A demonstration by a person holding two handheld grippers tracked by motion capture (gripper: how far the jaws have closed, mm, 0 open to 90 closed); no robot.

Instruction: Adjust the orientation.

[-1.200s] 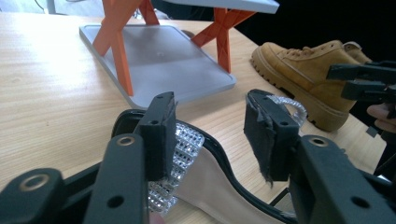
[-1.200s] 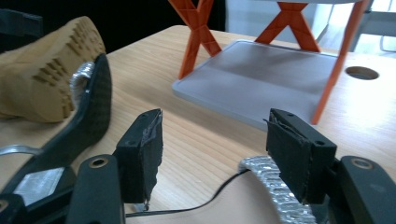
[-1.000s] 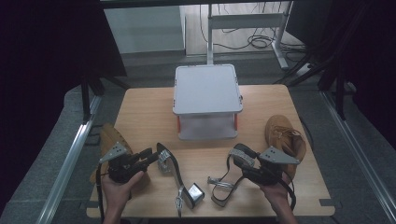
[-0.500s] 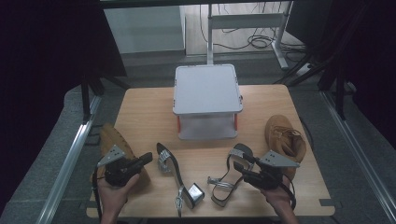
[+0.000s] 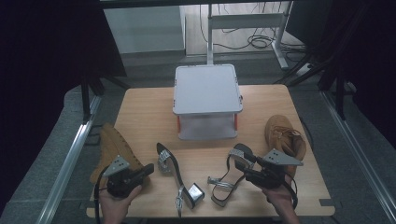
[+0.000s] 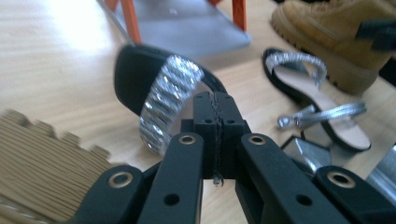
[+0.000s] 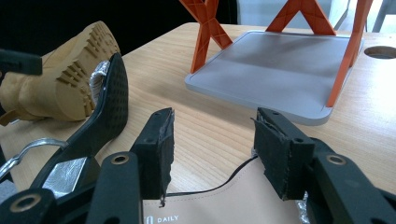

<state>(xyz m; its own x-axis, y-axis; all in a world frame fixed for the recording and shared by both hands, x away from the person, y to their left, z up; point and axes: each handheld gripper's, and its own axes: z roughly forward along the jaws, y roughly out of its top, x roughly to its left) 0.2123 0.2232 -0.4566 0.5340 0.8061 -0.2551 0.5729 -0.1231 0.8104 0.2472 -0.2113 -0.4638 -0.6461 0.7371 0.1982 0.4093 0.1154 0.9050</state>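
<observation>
Wood-topped bench carries everything here, with a grey two-tier rack on orange legs standing beyond both hands. Tan boots come next in size: one boot lies just beside the left hand-held gripper, the other boot just behind the right hand-held gripper. They look heavy and stiff-soled, with soft padded collars.

Smaller are the two black high-heeled sandals with silver straps. The left sandal lies on its side just ahead of the left hand-held gripper, whose jaws are pressed fully together with nothing between them, their tips close to the glittery toe strap. The right sandal lies under the right hand-held gripper, whose jaws stand apart over the tan insole, not pressing on it.

Each sandal is probably light, with a rigid sole and block heel but thin, floppy ankle straps that would slip or swing. A hold across the sole edge near the heel looks surest; the beaded band may be fragile.
</observation>
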